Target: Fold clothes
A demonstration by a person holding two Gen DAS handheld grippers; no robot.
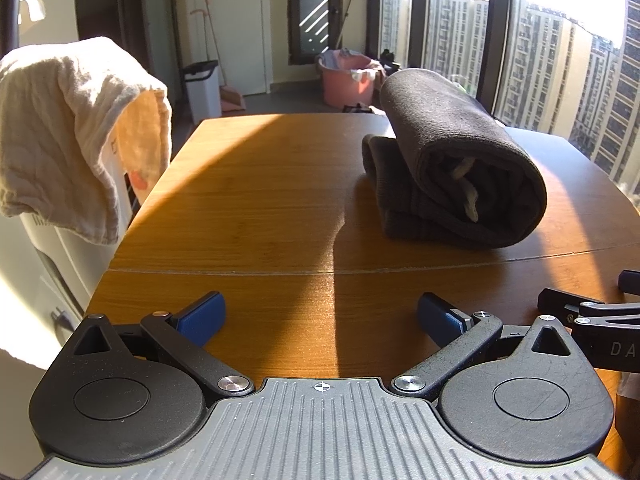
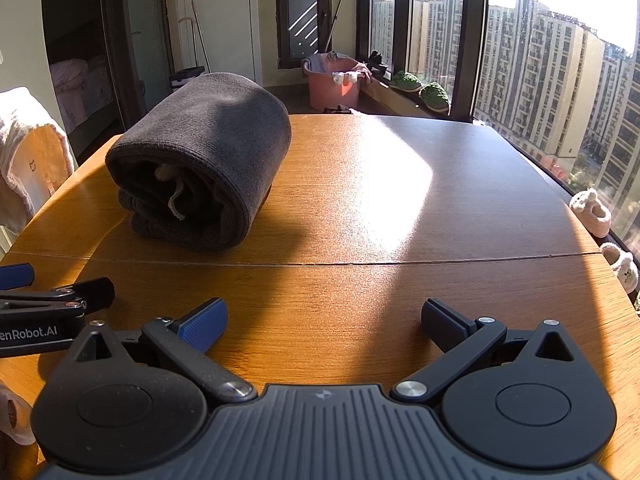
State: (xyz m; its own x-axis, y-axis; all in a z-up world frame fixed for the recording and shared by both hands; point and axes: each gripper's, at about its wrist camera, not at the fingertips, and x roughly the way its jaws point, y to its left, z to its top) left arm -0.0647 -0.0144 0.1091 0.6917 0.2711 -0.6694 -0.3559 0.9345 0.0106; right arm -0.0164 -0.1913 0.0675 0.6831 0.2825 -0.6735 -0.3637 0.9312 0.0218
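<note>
The dark folded garment [image 1: 456,156] lies rolled on the wooden counter [image 1: 260,200], ahead of both grippers and touching neither. Its inner layers sit in shadow; only a pale drawstring [image 2: 173,196] shows at the open end. The left gripper [image 1: 322,316] and right gripper [image 2: 324,320] hover with fingers spread wide, holding nothing. A pale cloth [image 1: 72,132] is cut off at the left edge.

Left tongs [image 1: 321,316] and right tongs [image 2: 324,318] spread wide, empty.
</note>
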